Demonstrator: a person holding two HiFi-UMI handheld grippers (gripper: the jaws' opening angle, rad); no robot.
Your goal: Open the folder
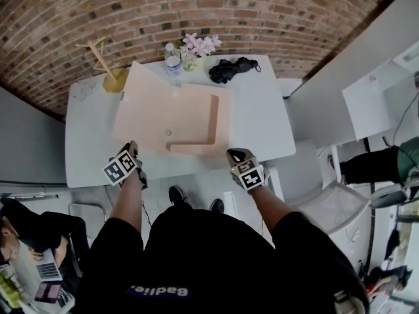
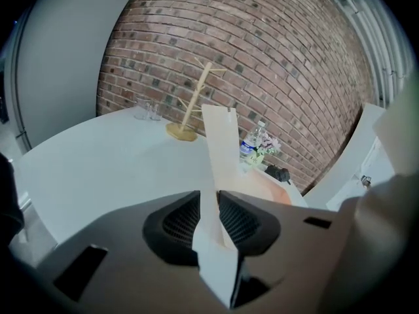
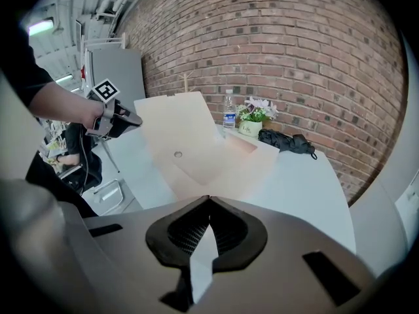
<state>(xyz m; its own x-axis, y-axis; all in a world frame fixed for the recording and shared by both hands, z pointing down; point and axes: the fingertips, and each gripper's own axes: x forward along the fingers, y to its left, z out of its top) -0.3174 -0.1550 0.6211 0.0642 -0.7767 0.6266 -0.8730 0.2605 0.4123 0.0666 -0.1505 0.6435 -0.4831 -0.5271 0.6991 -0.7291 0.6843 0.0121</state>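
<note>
— Brick wall point(image 1: 262, 5) at twelve, fine. What's crowding the table point(image 1: 268, 120)?
— As I see it: a wooden rack point(image 1: 105, 61) at eleven, a bottle point(image 1: 172, 63) and flowers point(image 1: 200, 44) at twelve, just beyond the folder point(image 1: 190, 120), and a black umbrella point(image 1: 232, 69) at one. The raised cover's far corner comes near the rack.
— How does the folder lie?
— Mid-table, long axis nine to three. The base is flat. The cover on the nine side tilts up, its hinge running twelve to six.
— And the claws?
— My left gripper point(image 2: 209, 198) is clamped on the cover's free edge, at seven. My right gripper point(image 3: 208, 200) is pinched tight on the base's near corner, at five.
— Room to move?
— I've bare table at nine and at three. The folder's near edge lies close to the table's six o'clock edge.
</note>
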